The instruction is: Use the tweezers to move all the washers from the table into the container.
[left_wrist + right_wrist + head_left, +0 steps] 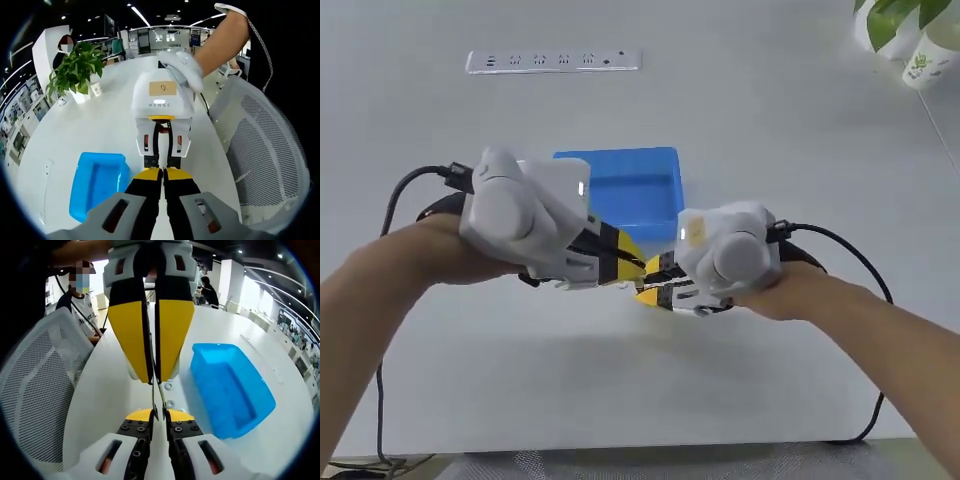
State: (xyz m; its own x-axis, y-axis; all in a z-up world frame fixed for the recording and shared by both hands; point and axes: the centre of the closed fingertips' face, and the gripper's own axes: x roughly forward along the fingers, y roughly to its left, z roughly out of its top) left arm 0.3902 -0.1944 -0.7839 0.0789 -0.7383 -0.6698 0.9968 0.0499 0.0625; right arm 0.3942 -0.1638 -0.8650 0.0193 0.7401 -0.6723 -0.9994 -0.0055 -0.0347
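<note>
Ok so on the left, the left gripper (632, 260) points in toward the middle of the white table (770, 120). Its yellow jaws are squeezed almost flat together on the tweezers (154, 385), which run down between them. The thin metal prongs stick out past the tips, clearest in the right gripper view.

Nose to nose with it is the right gripper (648, 283). Its jaws are nearly together too, with just a sliver of gap. The prong ends reach right into that gap, but I honestly can't tell if it's pinching them or not.

Two washers (169, 386) sit on the table just beside the tweezers, under the left gripper's jaws. The blue container (230, 390) is near them off to the right in that view, with nothing inside that I can make out.
</note>
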